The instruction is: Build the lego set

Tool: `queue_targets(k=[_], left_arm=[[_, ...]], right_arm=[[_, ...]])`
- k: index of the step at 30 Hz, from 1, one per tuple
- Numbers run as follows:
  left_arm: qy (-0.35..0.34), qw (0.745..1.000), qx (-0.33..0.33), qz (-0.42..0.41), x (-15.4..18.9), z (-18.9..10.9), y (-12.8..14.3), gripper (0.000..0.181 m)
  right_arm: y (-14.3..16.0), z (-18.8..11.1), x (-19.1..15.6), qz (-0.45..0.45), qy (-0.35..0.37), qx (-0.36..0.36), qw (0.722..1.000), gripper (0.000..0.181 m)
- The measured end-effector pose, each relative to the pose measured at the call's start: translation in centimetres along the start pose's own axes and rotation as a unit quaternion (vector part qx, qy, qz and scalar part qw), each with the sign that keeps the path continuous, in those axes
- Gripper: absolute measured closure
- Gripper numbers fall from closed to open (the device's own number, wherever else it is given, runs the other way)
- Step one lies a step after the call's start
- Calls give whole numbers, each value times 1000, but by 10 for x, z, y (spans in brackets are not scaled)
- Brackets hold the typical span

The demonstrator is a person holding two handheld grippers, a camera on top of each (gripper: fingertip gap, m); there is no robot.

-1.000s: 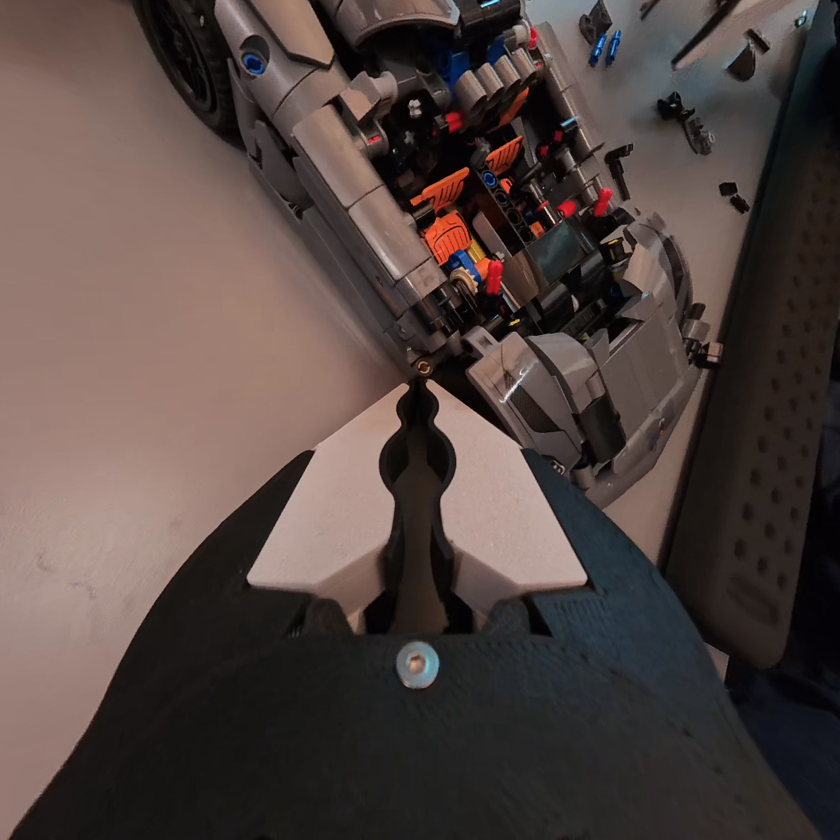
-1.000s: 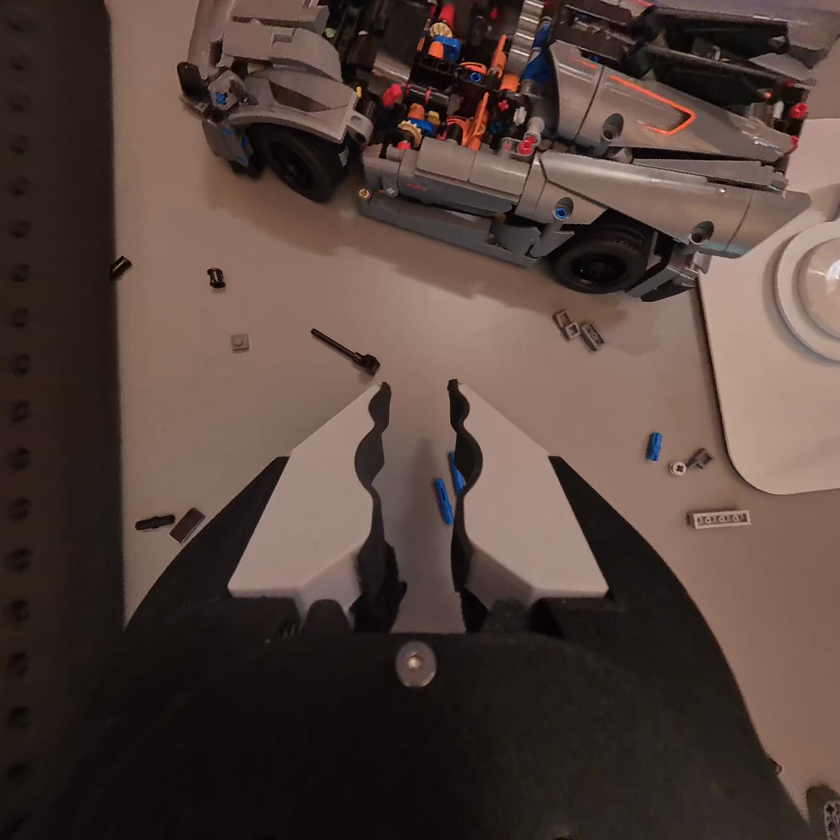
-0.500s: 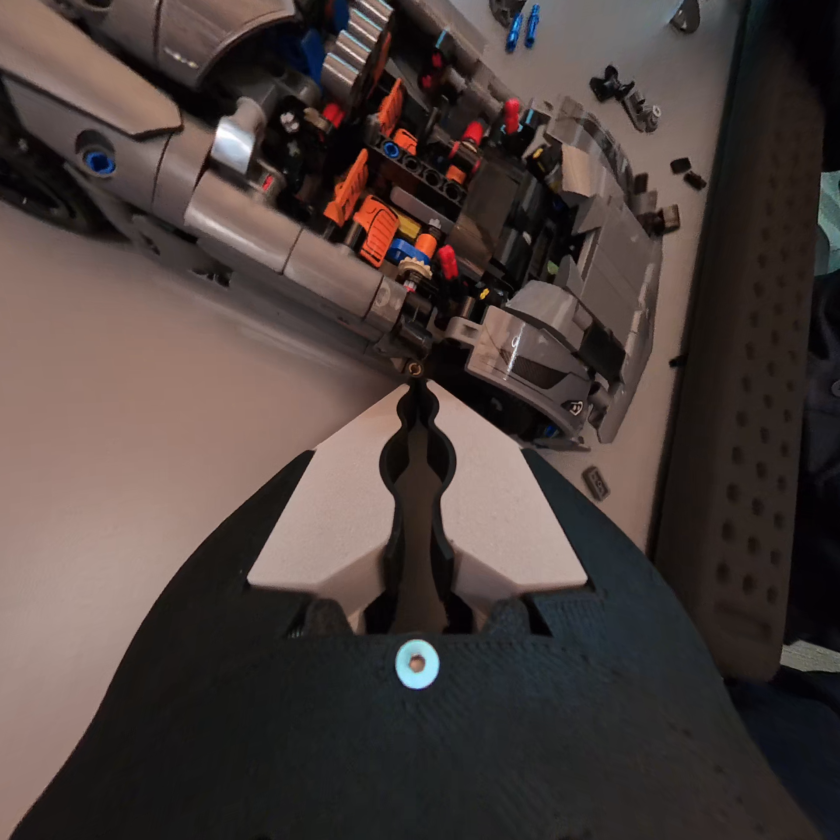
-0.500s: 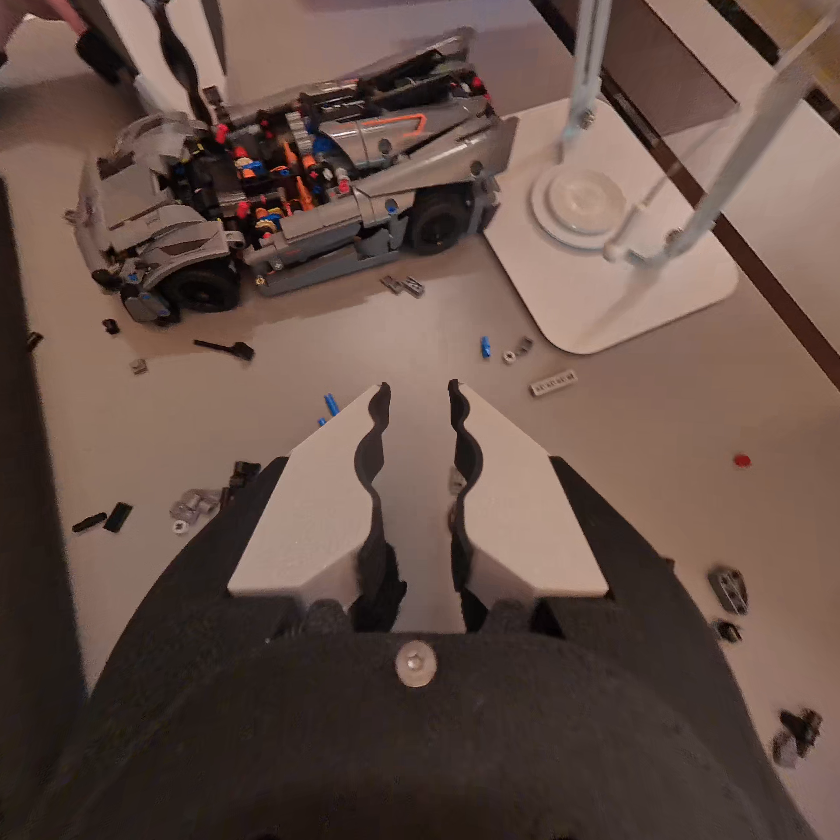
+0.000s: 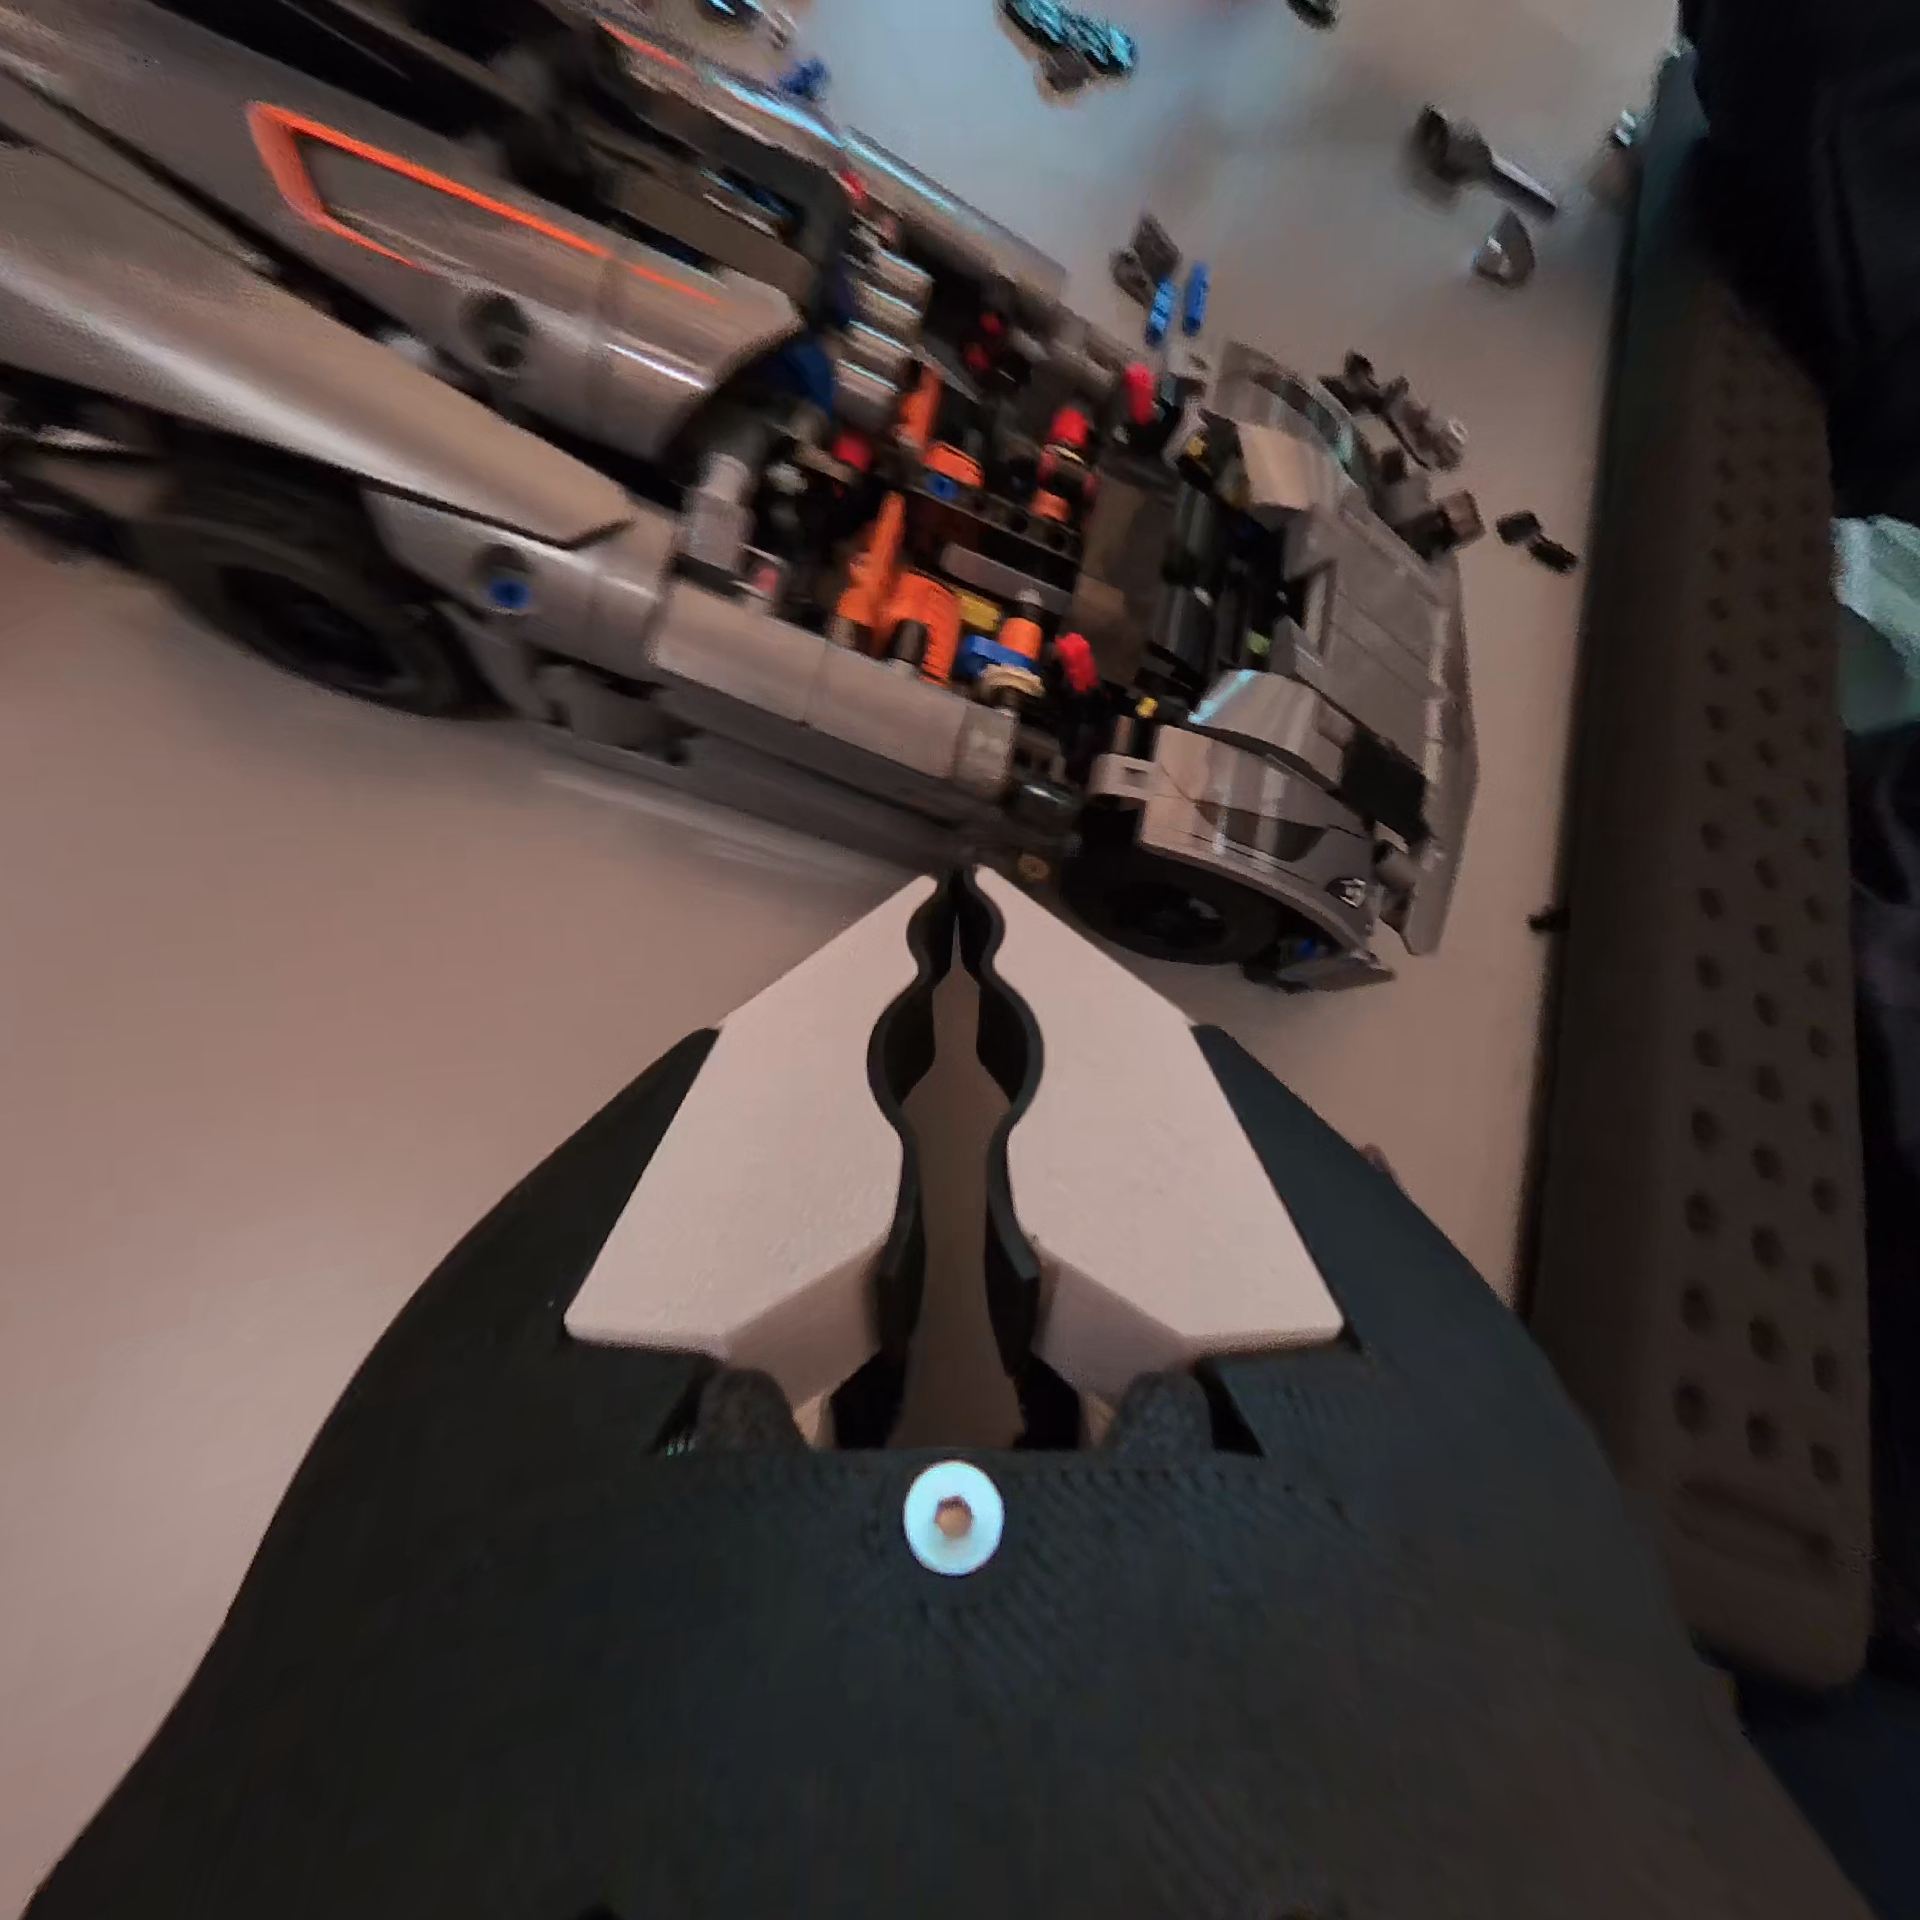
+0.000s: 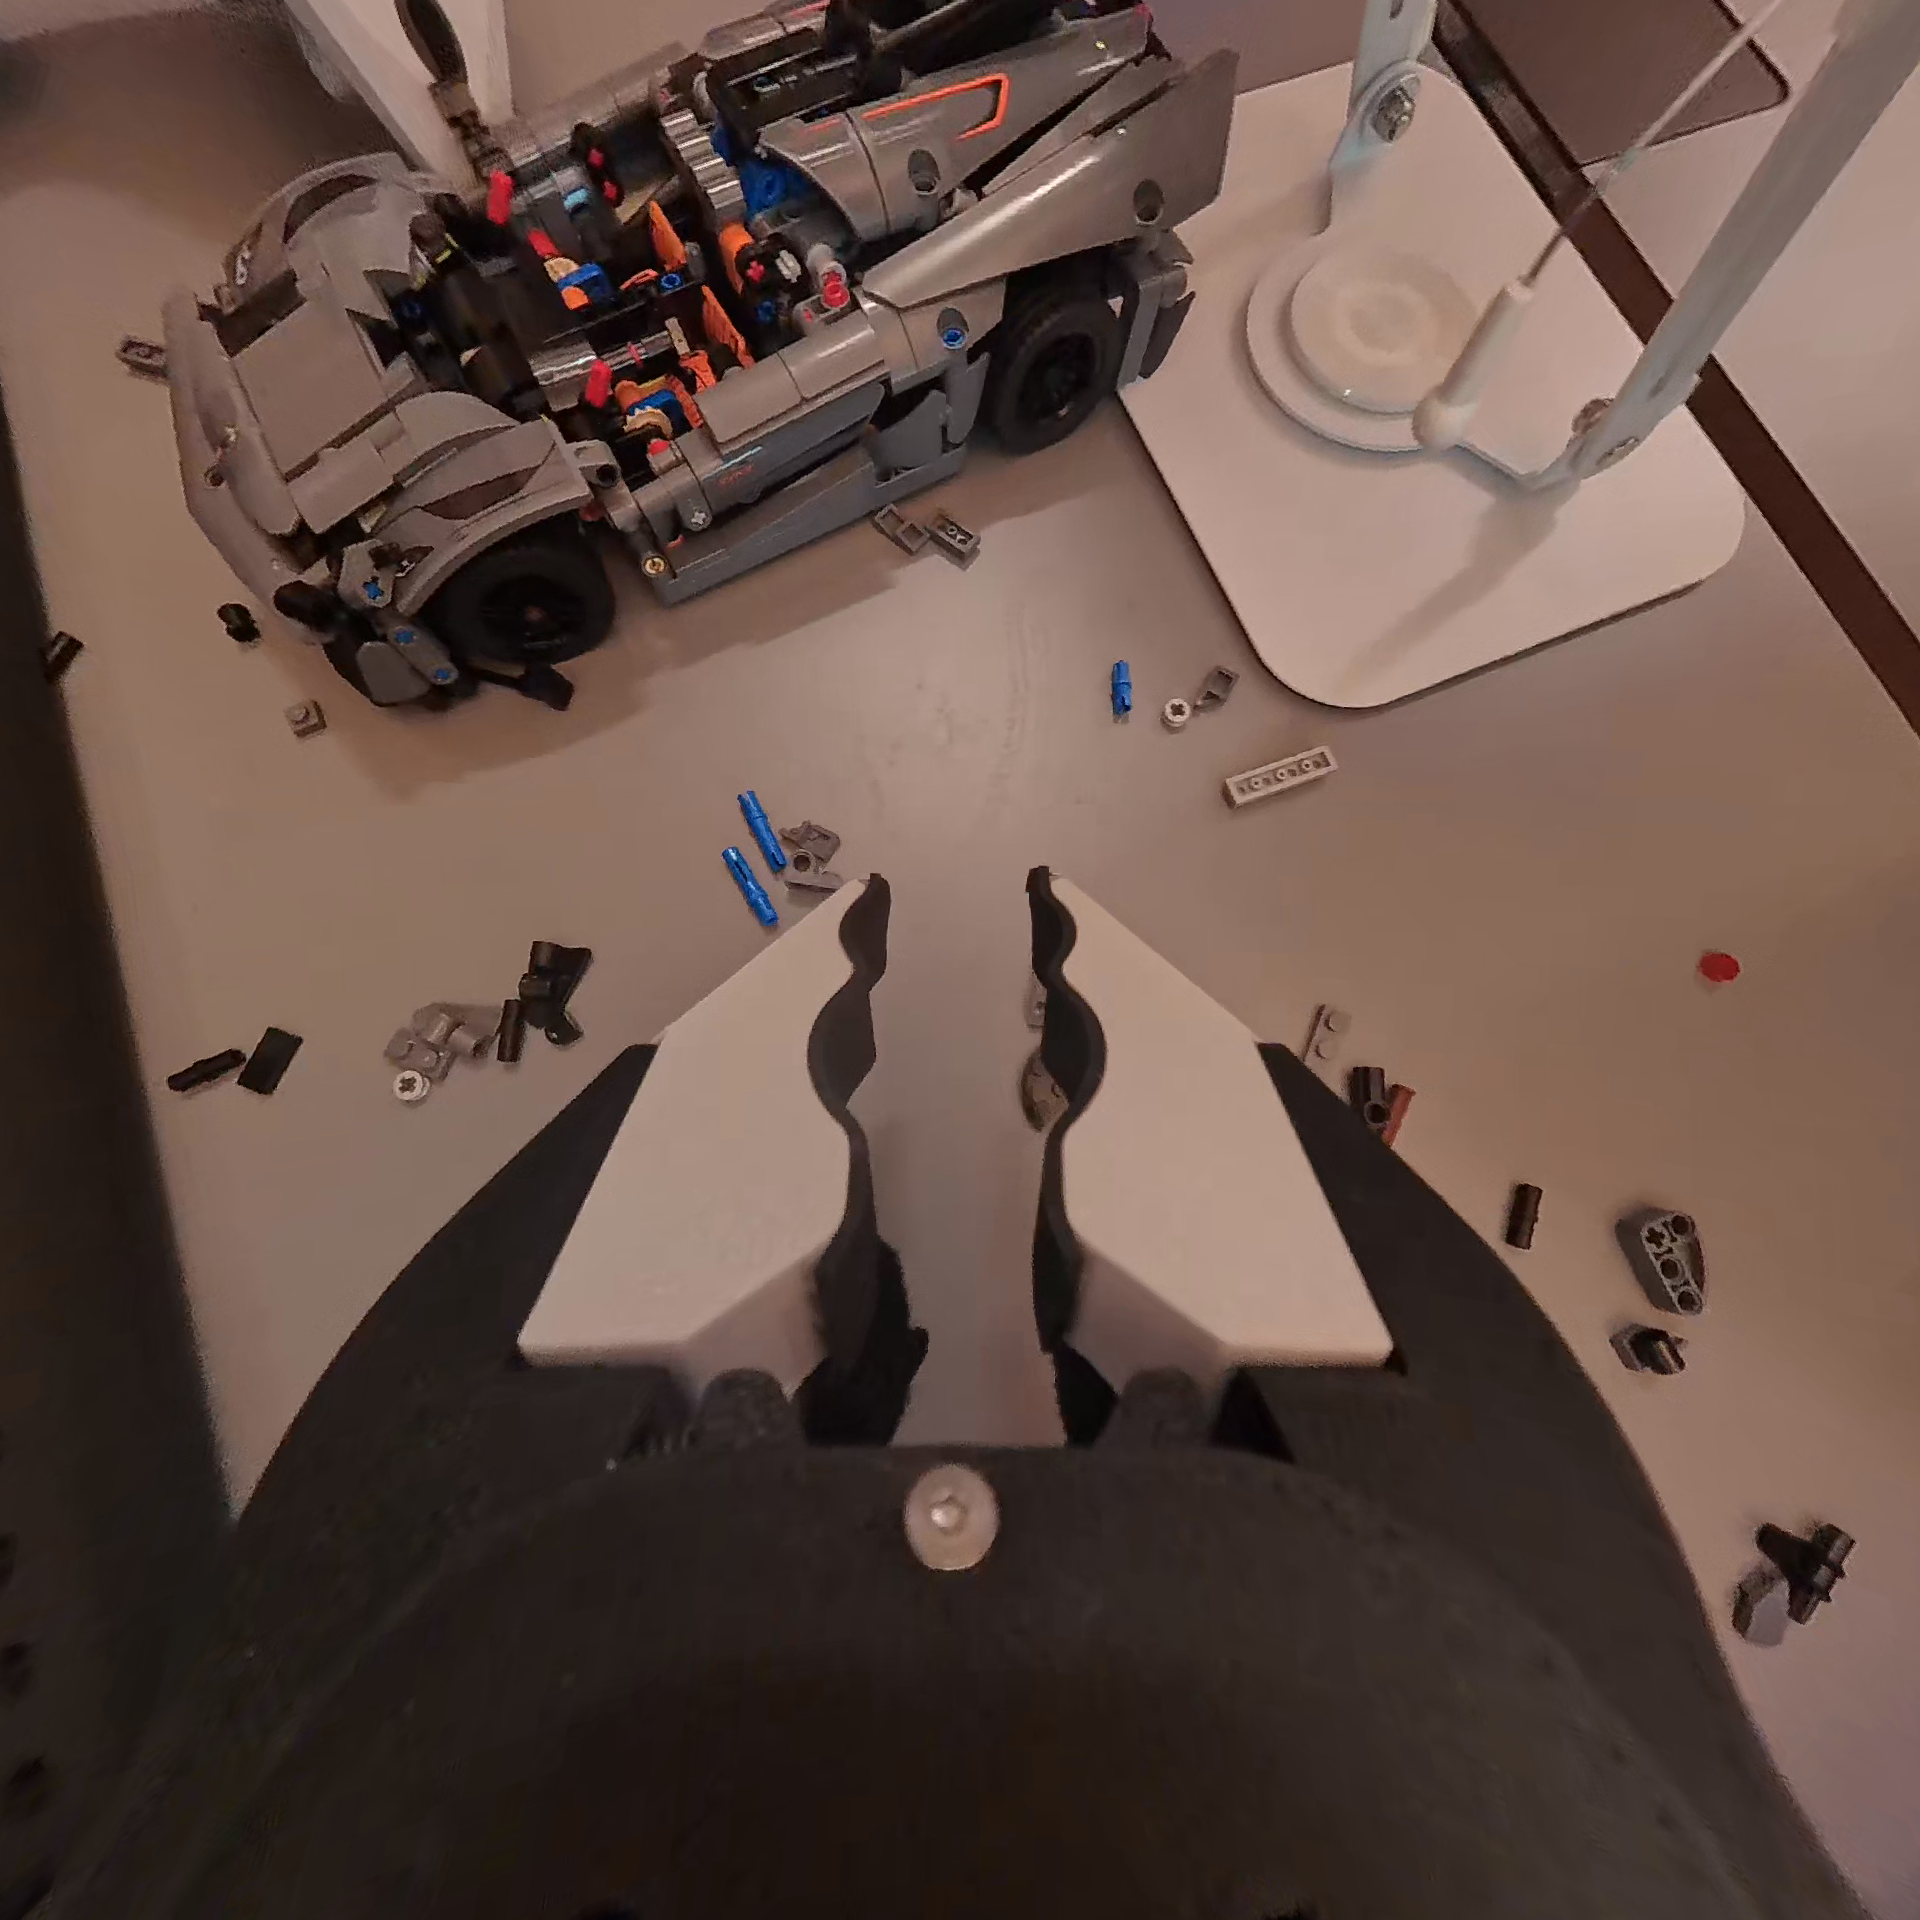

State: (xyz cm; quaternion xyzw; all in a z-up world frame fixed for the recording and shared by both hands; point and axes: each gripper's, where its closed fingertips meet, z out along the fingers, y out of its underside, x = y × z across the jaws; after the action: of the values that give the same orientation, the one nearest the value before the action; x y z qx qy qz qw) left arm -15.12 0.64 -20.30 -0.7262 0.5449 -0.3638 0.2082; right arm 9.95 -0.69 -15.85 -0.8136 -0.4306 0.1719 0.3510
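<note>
The grey lego car [image 6: 665, 343], with orange and red parts inside its open body, stands on the table at the upper left of the right wrist view. It fills the top of the left wrist view [image 5: 727, 582], blurred. My left gripper [image 5: 958, 883] is shut with nothing visible between its tips, right by the car's side sill behind the front wheel [image 5: 1174, 914]. It also shows in the right wrist view [image 6: 457, 104] at the car's far side. My right gripper [image 6: 956, 883] is open and empty above the table, just right of two blue pins [image 6: 753, 857].
Loose pieces lie around: a grey plate [image 6: 1278, 774], a blue pin [image 6: 1119, 686], a red stud [image 6: 1717, 966], black and grey parts [image 6: 488, 1023]. A white lamp base [image 6: 1455, 540] stands right of the car. A dark perforated mat [image 5: 1714, 935] borders the table. Across from one pair of fingers to the other is roughly 25 cm.
My right gripper has lifted back from the blue pins, which were between its fingers, still open and empty. My left gripper stays shut at the sill while its view swings toward the car's rear.
</note>
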Motion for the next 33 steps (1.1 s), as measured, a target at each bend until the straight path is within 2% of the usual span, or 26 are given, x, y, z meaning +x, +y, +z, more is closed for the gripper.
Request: queue_targets(k=[8, 16, 22, 28, 33], left_arm=[[-130, 979, 149, -39, -49, -54, -37, 178], [-212, 957, 192, -52, -73, -84, -40, 176], [-245, 943, 216, -67, -82, -105, -39, 176], [-255, 932, 246, -76, -84, -121, -41, 175], [-253, 936, 232, -75, -84, -114, -38, 175]], right_arm=[[-5, -11, 13, 16, 22, 29, 999, 156], [-2, -11, 15, 20, 24, 29, 999, 156], [4, -4, 14, 14, 24, 15, 1000, 156], [6, -1, 18, 15, 31, 14, 999, 155], [5, -1, 18, 12, 34, 17, 999, 156]])
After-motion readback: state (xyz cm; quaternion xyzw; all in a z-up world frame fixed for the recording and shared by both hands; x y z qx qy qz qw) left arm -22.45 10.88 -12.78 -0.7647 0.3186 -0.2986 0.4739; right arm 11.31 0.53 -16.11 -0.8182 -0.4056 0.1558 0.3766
